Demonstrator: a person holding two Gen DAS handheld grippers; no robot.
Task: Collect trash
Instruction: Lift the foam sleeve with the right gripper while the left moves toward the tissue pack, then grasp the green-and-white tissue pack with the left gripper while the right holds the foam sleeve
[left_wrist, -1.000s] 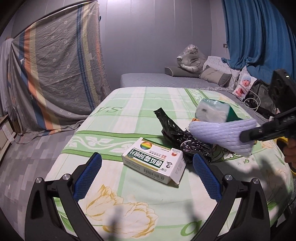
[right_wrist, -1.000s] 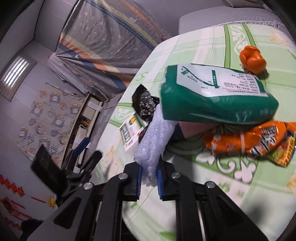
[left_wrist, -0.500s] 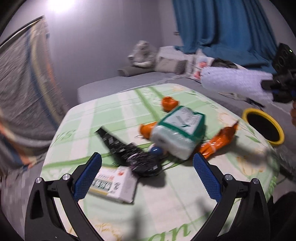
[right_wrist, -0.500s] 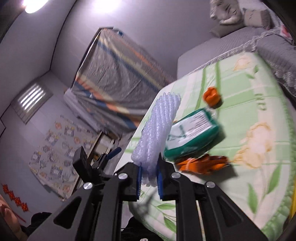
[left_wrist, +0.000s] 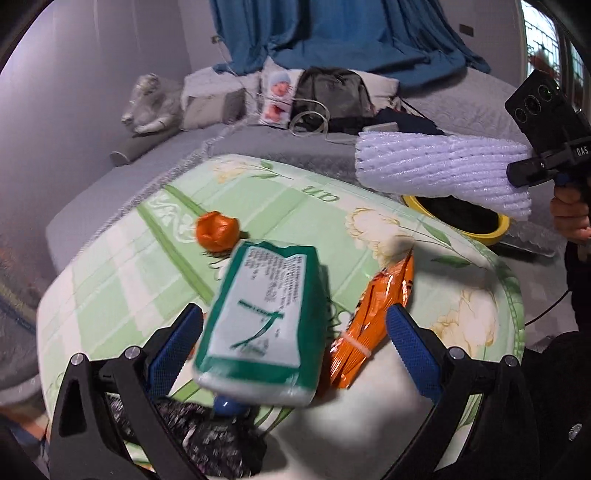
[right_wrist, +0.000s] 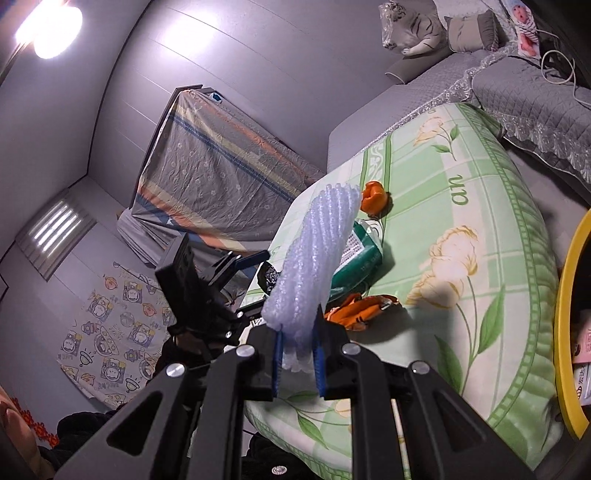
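Now the right gripper (right_wrist: 298, 363) pinches a foam net (right_wrist: 314, 269), held in the air near the yellow bin (left_wrist: 458, 216). Left gripper (left_wrist: 293, 350) gapes around a green pack (left_wrist: 264, 325), seemingly untouched, wrapper (left_wrist: 373, 325) beside it on the bed (left_wrist: 325, 206).

Left gripper (left_wrist: 295, 343) jaws wide apart; right gripper (right_wrist: 298, 363) jaws clamped.
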